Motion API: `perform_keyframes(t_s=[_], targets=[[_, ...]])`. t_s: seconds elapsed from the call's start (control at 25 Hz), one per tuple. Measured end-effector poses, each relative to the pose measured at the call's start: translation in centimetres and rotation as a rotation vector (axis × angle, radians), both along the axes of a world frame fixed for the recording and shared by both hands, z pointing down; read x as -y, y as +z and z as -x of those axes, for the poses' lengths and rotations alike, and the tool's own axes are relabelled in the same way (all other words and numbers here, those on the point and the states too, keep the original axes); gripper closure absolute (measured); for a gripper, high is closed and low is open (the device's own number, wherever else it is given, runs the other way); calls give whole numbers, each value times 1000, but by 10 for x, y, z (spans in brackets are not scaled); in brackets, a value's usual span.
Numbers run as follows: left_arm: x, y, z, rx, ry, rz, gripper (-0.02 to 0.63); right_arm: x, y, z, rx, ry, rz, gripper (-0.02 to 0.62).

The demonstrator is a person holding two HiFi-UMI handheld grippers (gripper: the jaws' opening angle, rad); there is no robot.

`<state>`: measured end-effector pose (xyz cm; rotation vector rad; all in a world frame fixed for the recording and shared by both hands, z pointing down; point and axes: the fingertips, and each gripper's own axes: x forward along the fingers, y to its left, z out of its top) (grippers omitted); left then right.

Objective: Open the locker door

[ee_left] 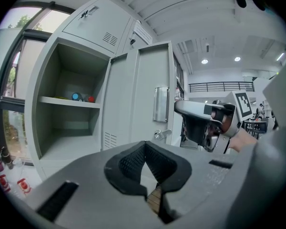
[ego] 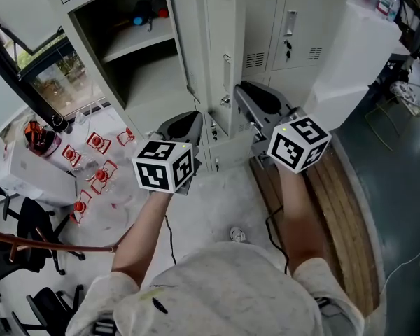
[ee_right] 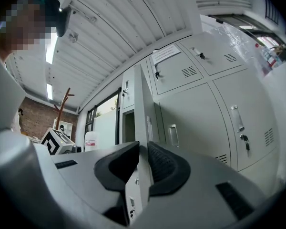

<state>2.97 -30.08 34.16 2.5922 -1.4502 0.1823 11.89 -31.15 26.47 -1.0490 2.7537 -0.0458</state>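
- The locker door (ego: 206, 54) is already swung out from the locker. It sticks out toward the person like a thin wall.
- The door is tall. Its long side goes up and down, and its loose edge points at the person.
- The right gripper (ego: 239, 93) is on that loose edge. In the right gripper view, the edge of the door (ee_right: 142, 109) runs straight up between the two jaws.
- The jaws are narrow and pinch the door from both sides. So the right gripper (ee_right: 142, 149) is holding the door.
- The left gripper (ego: 189, 121) is lower and on the left side of the door, close by but not touching it.
- In the left gripper view, its jaws (ee_left: 144, 144) are closed tip to tip with nothing in them.
- The open locker space is on the left of the door. The shut lockers (ego: 294, 40) are on its right.
- I think the door can only open more by swinging right, toward those shut lockers.
- The right gripper has the door, so it looks like the one to do that.
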Motion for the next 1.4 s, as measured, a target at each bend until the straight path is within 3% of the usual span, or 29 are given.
perform_keyframes(t_s=[0.88, 1.16, 1.4], targets=[[18, 0, -17, -1, -13, -6, 601, 19, 1, -30, 26, 38, -5, 543], [12, 1, -8, -3, -35, -3, 601, 17, -1, -33, 36, 116, -1, 565], [7, 3, 3, -3, -54, 6, 601, 2, -8, -24, 52, 106, -18, 565]])
